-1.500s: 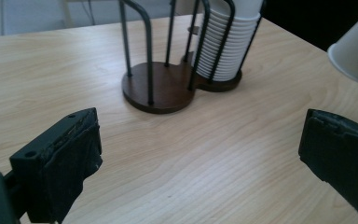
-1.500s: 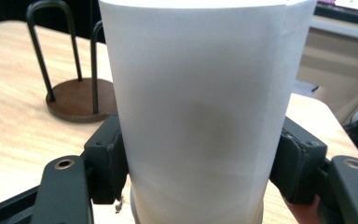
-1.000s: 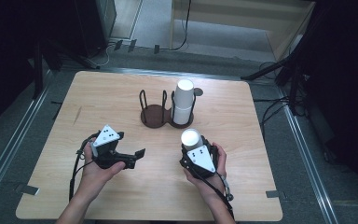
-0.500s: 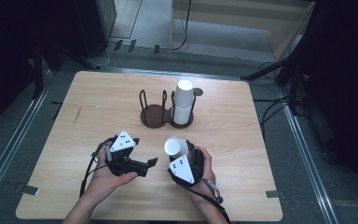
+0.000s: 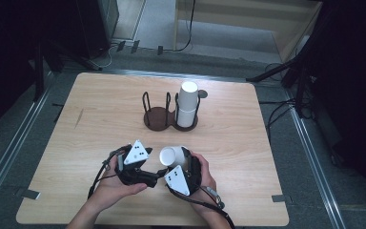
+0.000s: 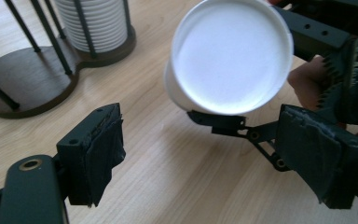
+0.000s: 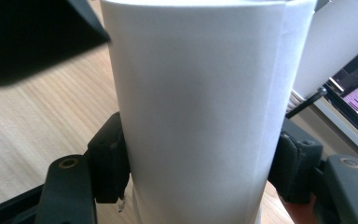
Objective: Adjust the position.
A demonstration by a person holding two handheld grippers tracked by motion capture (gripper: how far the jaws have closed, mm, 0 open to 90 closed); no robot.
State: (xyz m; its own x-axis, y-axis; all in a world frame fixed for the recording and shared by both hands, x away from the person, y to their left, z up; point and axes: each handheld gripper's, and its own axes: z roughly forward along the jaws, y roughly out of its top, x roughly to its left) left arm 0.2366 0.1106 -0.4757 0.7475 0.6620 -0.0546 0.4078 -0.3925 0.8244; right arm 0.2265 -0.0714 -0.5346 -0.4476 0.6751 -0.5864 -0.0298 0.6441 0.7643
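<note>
Standing on a grey carpeted floor (image 5: 286, 52), the table (image 5: 100, 119) is a pale wood-grain slab with rounded corners, its bare top evenly lit while the room around it falls off into near black. Metal rails (image 5: 9, 148) run along the floor at both sides, and dark cables (image 5: 286, 112) trail over the carpet to the right. Beyond the far edge stands a light wooden piece of furniture (image 5: 248, 24), and a dark stand (image 5: 95, 28) rises at the far left.

Near the middle of the table sits a dark wooden holder (image 5: 159, 118) with thin upright rods — its right bay carries a stack of white cups (image 5: 187, 104), its left bay shows only the round base.

At the near edge the person's two hands come close together. The right tongs (image 5: 183, 160) are clenched on a white paper cup (image 5: 171, 155), their pads pressing both sides of its wall in the right gripper view (image 7: 200, 116); the cup lies tilted, held just above the wood, its flat bottom facing the left tongs (image 5: 158, 175). In the left gripper view that round bottom (image 6: 230, 53) fills the space ahead, while the left tongs (image 6: 200, 154) have just been closing — the pads stand apart with bare wood between them, touching nothing.
</note>
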